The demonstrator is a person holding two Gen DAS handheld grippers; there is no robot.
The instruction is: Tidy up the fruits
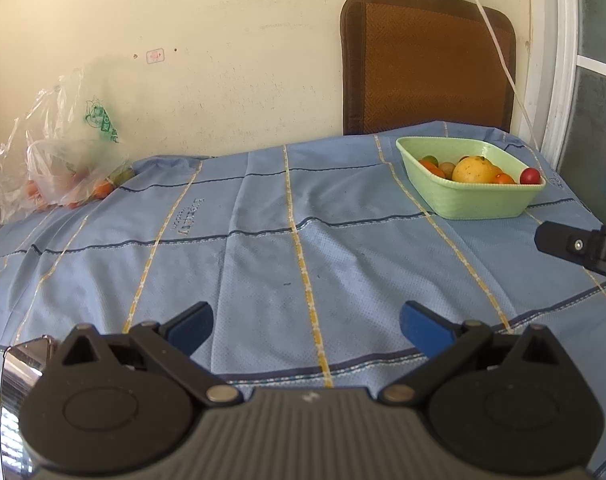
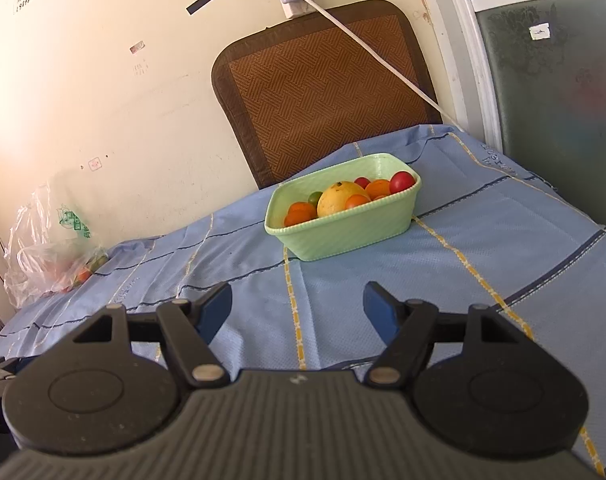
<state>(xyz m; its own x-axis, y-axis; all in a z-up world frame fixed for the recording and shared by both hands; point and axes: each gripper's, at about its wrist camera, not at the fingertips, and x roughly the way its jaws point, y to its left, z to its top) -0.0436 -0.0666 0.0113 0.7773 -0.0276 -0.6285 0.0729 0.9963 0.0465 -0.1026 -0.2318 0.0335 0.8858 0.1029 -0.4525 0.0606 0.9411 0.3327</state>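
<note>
Left wrist view: left gripper [image 1: 306, 322] with jaws spread, empty, above the tabletop [image 1: 263, 248]. One plastic bag [image 1: 59, 152] of fruit far left of the green basket [image 1: 469, 196], well apart; contents blurred, perhaps several oranges.

Right wrist view: right gripper [image 2: 297, 308], jaws spread, aimed at the basket, nearer it. Roughly eight fruits inside, one large yellow fruit [image 2: 341, 198].

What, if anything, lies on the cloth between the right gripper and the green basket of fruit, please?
Nothing: in the right wrist view, only bare blue tablecloth stretches from the open right gripper to the green basket.
</note>
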